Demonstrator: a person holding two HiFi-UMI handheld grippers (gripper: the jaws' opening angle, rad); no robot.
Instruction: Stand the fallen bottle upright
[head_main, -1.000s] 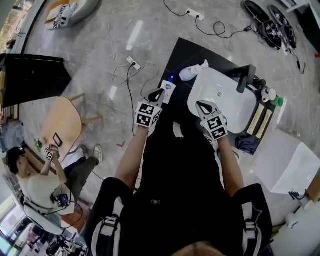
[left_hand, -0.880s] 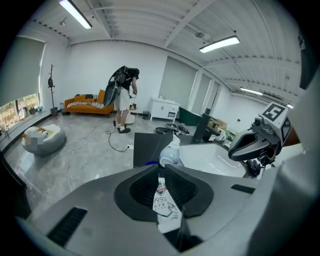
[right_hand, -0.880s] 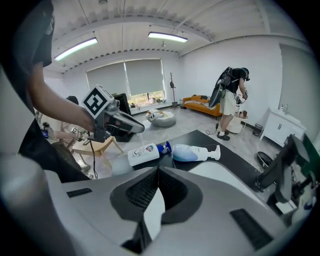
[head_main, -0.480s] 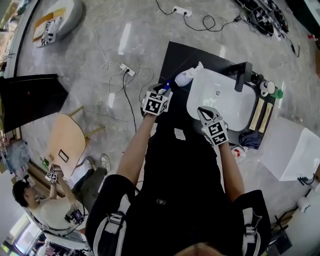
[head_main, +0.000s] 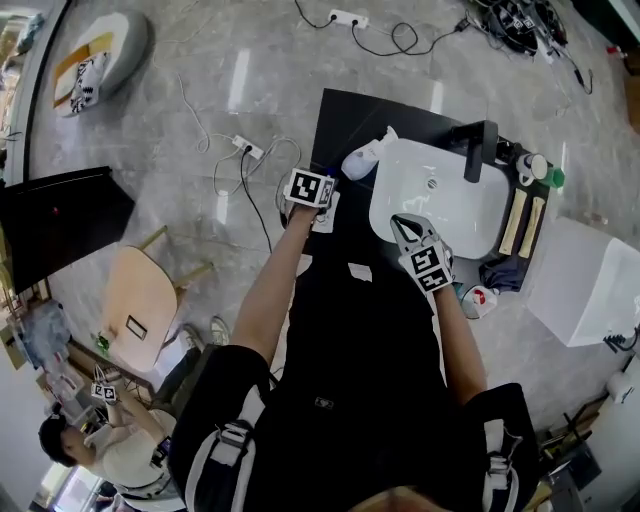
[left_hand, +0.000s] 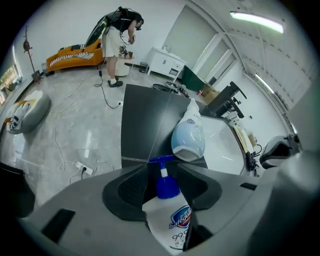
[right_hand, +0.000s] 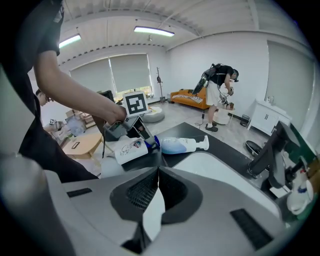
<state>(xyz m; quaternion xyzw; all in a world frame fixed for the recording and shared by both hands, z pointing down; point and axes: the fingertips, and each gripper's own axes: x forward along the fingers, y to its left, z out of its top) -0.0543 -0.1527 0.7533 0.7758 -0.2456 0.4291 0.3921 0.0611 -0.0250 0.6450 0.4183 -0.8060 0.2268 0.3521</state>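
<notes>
Grey polished floor (head_main: 200, 60), spanning the whole head view, with loose cables across it. Black counter (head_main: 340, 115), rectangular, standing on that floor. White sink (head_main: 470, 215), oval basin set into the counter's right part. Wooden chair (head_main: 135, 300), pale seat, on the floor well left of the counter. Black faucet (head_main: 478, 150), angular, at the sink's far rim. Left gripper (left_hand: 162, 165), angled steeply down at the counter's left edge; its jaws are opening and stand part-way apart with the white bottle between them, the pads set along the bottle's shoulders without clamping it. Right gripper (right_hand: 158, 172), held over the sink's near rim; jaws fully together, with nothing between them. White bottle (left_hand: 170, 220), printed label, blue pump top (left_hand: 165, 182); it lies on its side at the counter's left edge, just beside the sink's left rim, body toward the person and pump end pointing away toward the second bottle. Pale blue bottle (head_main: 362, 160), white pump head, also on its side on the counter at the sink's far-left corner, near the white bottle but not touching it. Power strip (head_main: 250, 150), white, on the floor left of the counter with its cable looping away.
</notes>
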